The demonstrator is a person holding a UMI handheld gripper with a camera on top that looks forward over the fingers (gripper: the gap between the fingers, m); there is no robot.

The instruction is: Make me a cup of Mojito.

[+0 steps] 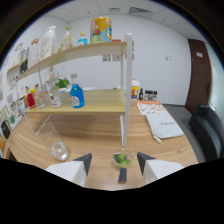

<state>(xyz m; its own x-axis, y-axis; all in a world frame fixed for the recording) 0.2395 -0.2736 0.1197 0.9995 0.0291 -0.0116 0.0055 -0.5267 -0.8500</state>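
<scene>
I am looking out over a wooden table (100, 135) in a white-walled room, with a two-tier pale shelf (85, 55) standing on it from about ten to one o'clock. The upper tier carries tall containers, among them a jar (101, 29) with a yellow label; the lower tier holds a row of bottles, of which a blue bottle (76, 96) at eleven o'clock stands out, with a green sprig beside it that may be mint. At two o'clock lies a printed mat (162, 122), and beyond it a dark chair (205, 127). Nearer me, at nine o'clock, stands a clear glass (54, 144), empty as far as I can tell; I judge it light, rigid, slippery and breakable, so I would take it around the lower wall with gentle, even pressure rather than by the rim. Smallest of all, just ahead of my fingertips at six o'clock, sits a small dish (121, 159) of green pieces, probably lime or mint. I judge those soft, wet and easily crushed, so a light pinch would suit them. My gripper (114, 159) is spread wide and holds nothing, and the dish lies in line with the gap between its fingers, close in front of them.
</scene>
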